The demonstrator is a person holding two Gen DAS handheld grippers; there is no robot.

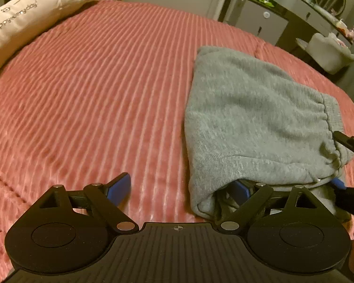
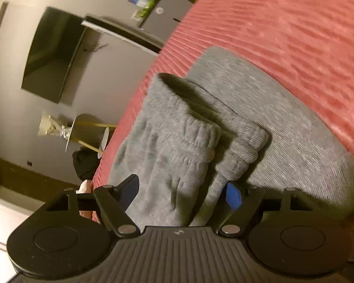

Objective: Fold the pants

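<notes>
**Grey sweatpants lie folded, both grippers wide apart**

The grey knit sweatpants (image 1: 254, 118) lie in a compact, layered bundle on the pink ribbed bedspread (image 1: 94, 89), toward its right side in the left wrist view. We see the gathered elastic waistband (image 2: 195, 132) and a ribbed cuff (image 2: 245, 146) stacked on top of the broad lower layer, so we judge at least one fold is made. The near edge is bunched and lifted, not yet flat.

Left gripper (image 1: 180, 188): jaws spread wide, nothing pinched. One blue pad stands clear over the bedspread; the other sits tucked under the bundle's raised near edge.

Right gripper (image 2: 181, 193): jaws apart, the waistband end of the fabric lying between them. We cannot see the pads pressing on it, so we read it as released. Its black fingers also show at the right edge of the left wrist view, beside the waistband.

What remains, in our judgement: smoothing the near edge, perhaps one more fold.

Outward: a long white plush pillow (image 1: 28, 14) at the head of the bed, a grey dresser (image 1: 266, 21) beyond.
</notes>
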